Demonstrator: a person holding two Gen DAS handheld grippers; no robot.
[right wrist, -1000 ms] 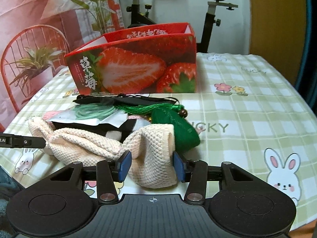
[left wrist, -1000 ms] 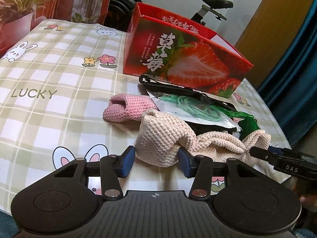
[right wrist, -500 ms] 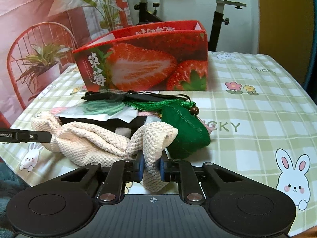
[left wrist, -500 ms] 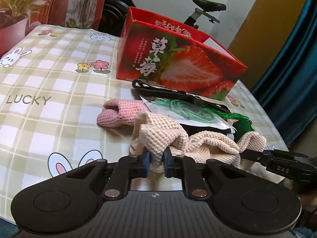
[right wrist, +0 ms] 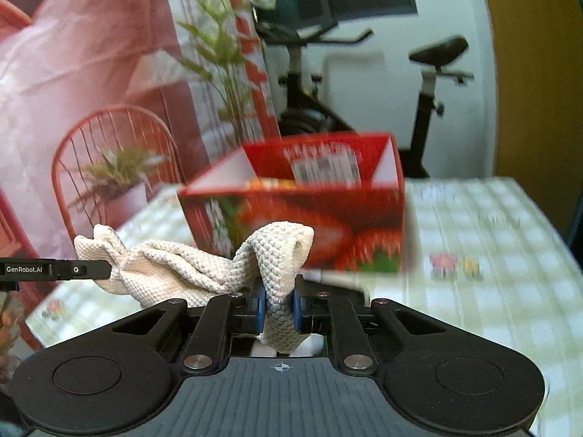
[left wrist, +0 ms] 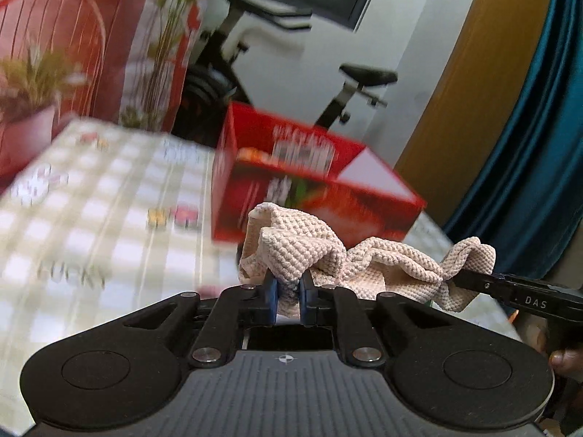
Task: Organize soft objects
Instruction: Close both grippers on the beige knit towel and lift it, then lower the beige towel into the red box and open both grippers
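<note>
Checked tablecloth (left wrist: 120, 218) below, a cream knit cloth (left wrist: 368, 260) is pinched by left gripper (left wrist: 288, 300) and right gripper (right wrist: 278, 309), short of the strawberry box (right wrist: 317, 215); boxing is judged undone.

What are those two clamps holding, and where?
One cream knitted cloth, pinched at opposite ends: left hand-held gripper on one bunched end, right hand-held gripper on the other.

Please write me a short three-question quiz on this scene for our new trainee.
1. True or false: both grippers are shut on the same cream knitted cloth.
2. What stands on the table behind the cloth? A) a red strawberry box B) a blue bucket C) a wicker basket
3. Fill in: the left gripper and the right gripper each pinch one ____ of the cloth.

Key: 1 true; 2 A, the red strawberry box; 3 end.
</note>
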